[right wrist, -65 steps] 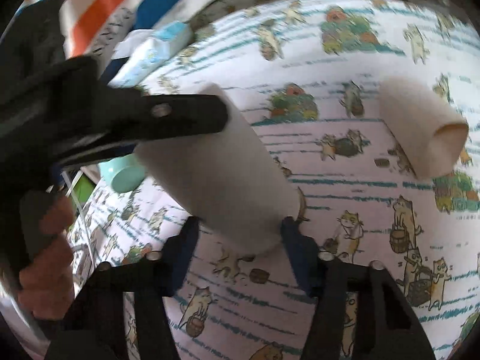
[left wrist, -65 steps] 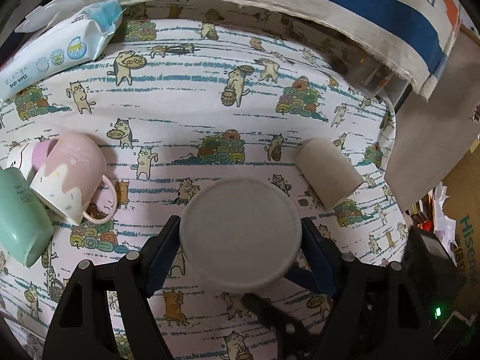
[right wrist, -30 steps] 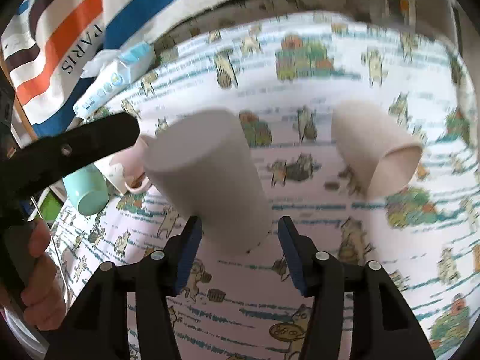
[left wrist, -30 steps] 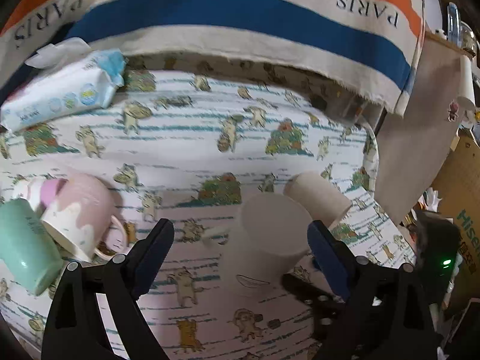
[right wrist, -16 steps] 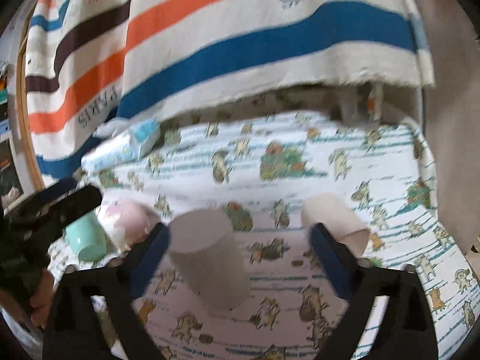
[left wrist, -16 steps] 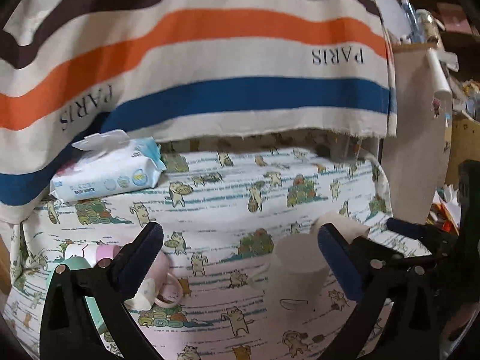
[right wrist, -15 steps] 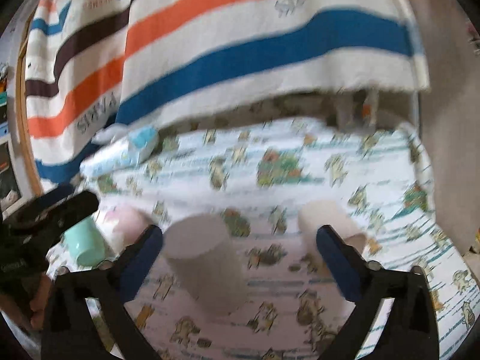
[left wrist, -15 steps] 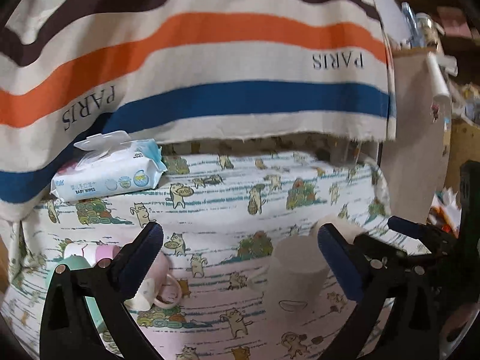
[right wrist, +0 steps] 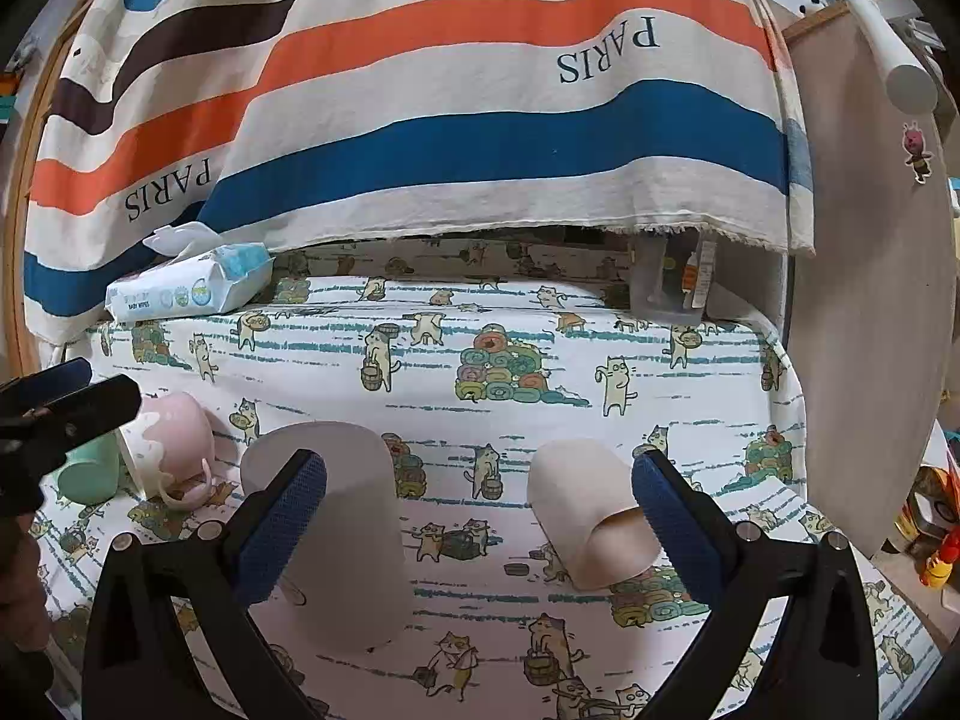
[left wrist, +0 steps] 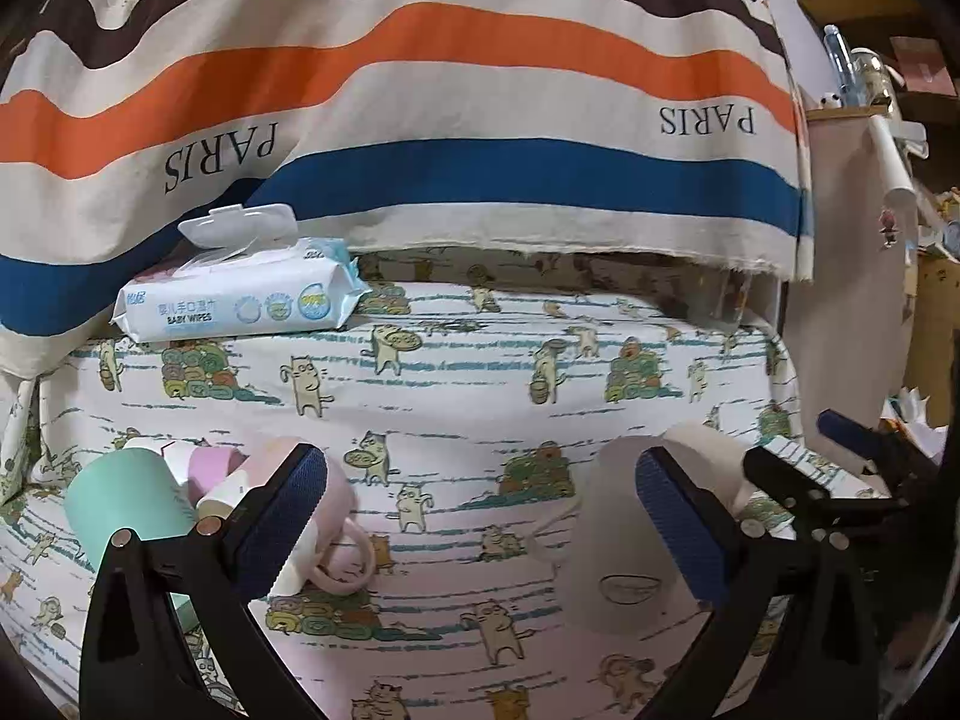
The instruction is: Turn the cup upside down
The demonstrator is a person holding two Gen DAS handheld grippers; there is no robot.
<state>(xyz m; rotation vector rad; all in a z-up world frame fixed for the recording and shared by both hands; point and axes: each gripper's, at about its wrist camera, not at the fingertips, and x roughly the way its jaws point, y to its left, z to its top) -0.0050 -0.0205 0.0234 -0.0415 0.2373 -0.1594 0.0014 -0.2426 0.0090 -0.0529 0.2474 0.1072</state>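
A pale grey cup [right wrist: 354, 540] stands upside down on the cat-print cloth, base up; it also shows in the left wrist view [left wrist: 618, 540]. A beige cup [right wrist: 585, 510] lies on its side to its right, mouth toward me. A pink mug [right wrist: 171, 438] and a mint cup [right wrist: 90, 471] lie at the left. My right gripper [right wrist: 480, 516] is open and empty, drawn back above the cloth. My left gripper [left wrist: 480, 516] is open and empty too, with the pink mug [left wrist: 312, 534] behind its left finger.
A pack of baby wipes [left wrist: 240, 294] lies at the back left. A striped cloth [right wrist: 450, 120] hangs behind the table. A clear box [right wrist: 666, 282] stands at the back right beside a wooden panel [right wrist: 870, 300]. The table's right edge [right wrist: 798, 420] drops off.
Both grippers let go of the grey cup, opened wide and pulled back and up. The cup now stands base up on the cloth.
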